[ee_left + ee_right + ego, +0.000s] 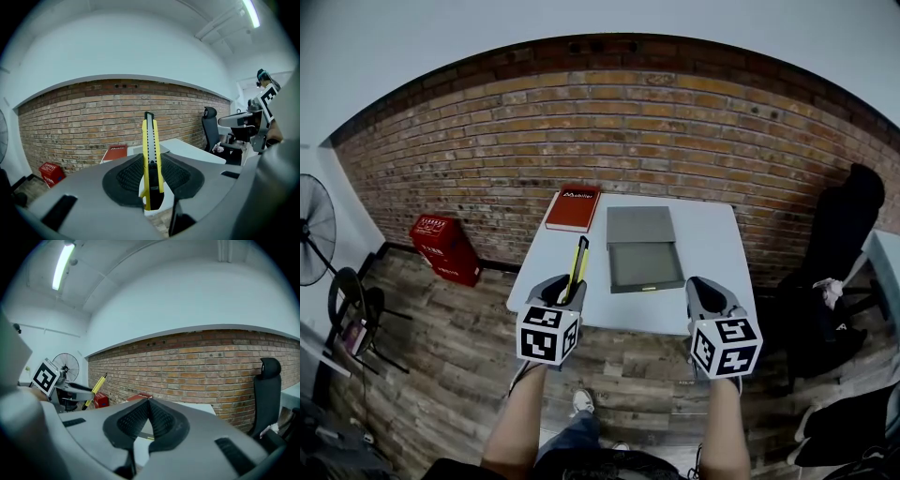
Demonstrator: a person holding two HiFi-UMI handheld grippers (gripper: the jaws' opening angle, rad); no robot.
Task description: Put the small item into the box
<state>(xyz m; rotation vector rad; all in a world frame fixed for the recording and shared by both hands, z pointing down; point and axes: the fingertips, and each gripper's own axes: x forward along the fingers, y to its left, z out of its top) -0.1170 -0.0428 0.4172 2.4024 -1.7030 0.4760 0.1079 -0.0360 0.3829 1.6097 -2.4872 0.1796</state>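
Note:
My left gripper (569, 287) is shut on a yellow utility knife (579, 262), which stands up and forward between the pads over the table's front left edge. In the left gripper view the knife (150, 154) rises upright from the gripper (151, 190). The grey box (645, 265) lies open at the middle of the white table (712, 246), its lid (639, 226) folded flat behind it. My right gripper (701, 287) hovers at the table's front right edge, shut with nothing in it; its pads (159, 418) meet.
A red book (573, 208) lies at the table's back left. A brick wall runs behind the table. On the floor stand a red crate (445, 248) and a fan (314, 230) to the left and a black office chair (842, 234) to the right.

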